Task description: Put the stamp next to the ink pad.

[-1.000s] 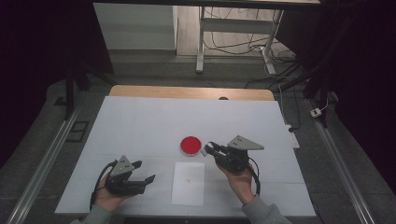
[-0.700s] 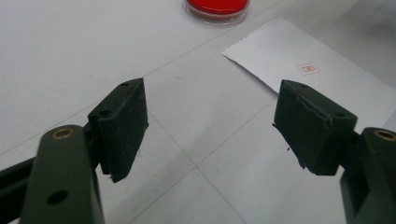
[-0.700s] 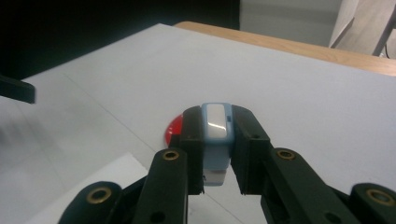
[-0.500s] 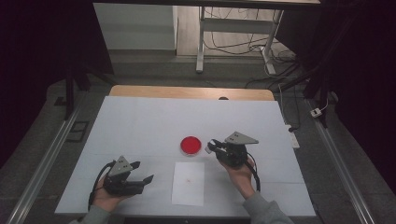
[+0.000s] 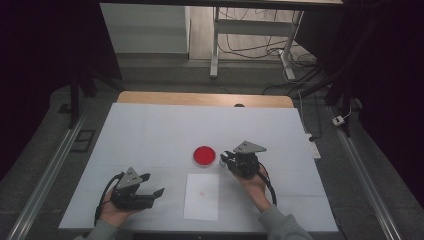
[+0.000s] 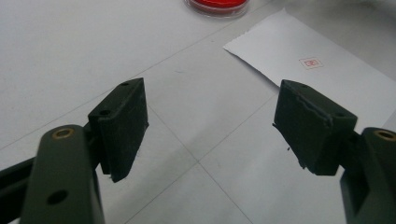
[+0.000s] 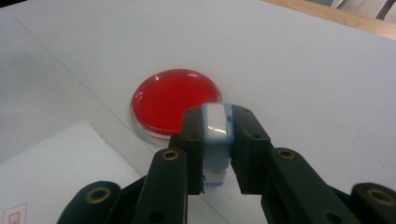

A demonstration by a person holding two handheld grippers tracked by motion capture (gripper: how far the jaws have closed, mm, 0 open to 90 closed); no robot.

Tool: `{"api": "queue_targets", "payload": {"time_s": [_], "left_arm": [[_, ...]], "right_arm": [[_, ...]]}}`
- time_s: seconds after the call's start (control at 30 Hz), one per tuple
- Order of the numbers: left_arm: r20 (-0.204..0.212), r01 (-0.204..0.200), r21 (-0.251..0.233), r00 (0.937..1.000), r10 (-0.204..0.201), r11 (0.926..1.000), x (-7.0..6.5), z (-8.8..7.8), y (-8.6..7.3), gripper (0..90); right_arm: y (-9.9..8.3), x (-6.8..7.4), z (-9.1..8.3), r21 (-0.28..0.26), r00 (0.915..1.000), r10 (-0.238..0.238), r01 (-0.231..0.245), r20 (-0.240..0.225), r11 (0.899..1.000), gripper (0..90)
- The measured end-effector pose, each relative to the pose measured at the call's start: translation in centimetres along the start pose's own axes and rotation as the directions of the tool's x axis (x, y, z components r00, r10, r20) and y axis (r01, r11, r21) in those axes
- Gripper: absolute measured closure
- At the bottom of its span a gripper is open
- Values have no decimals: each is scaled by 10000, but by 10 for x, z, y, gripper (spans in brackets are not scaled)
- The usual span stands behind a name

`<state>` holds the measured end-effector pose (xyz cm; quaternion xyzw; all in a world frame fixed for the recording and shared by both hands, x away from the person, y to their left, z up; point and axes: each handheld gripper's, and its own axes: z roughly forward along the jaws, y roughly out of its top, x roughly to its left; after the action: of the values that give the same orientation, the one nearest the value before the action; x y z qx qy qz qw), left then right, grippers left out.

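Observation:
A round red ink pad [image 5: 204,155] [image 7: 174,101] in a clear dish sits mid-table. My right gripper [image 5: 223,160] [image 7: 216,140] hangs just to its right, shut on a small light-blue and white stamp [image 7: 216,133] that stands upright between the pads. A white sheet of paper [image 5: 201,196] [image 6: 322,79] lies in front of the pad and bears a small red stamp mark [image 6: 310,62]. My left gripper [image 5: 152,185] [image 6: 210,128] rests at the front left of the table, open with nothing between its fingers.
The white tabletop [image 5: 150,135] has a wooden strip [image 5: 200,99] along its far edge. A metal desk frame [image 5: 215,40] and loose cables [image 5: 260,47] stand on the floor beyond. Rails run along both sides of the table.
My right gripper has sunk and moved a little toward the red ink pad with the stamp in it. The left gripper has kept still.

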<state>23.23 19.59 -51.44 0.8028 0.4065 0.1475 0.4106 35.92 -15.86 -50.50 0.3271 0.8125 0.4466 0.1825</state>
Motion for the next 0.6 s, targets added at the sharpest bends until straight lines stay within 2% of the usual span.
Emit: {"api": "queue_targets", "payload": {"time_s": [0.4,0.6], "left_arm": [[10,-3,33,10000,3,10000,0,0,0,264],[9,-19,54,10000,19,10000,0,1,0,264]], "right_arm": [[-1,-5,7,-39,9998,119,-119,130,9999,748],[-2,-6,12,112,9998,92,-94,189,9999,733]]}}
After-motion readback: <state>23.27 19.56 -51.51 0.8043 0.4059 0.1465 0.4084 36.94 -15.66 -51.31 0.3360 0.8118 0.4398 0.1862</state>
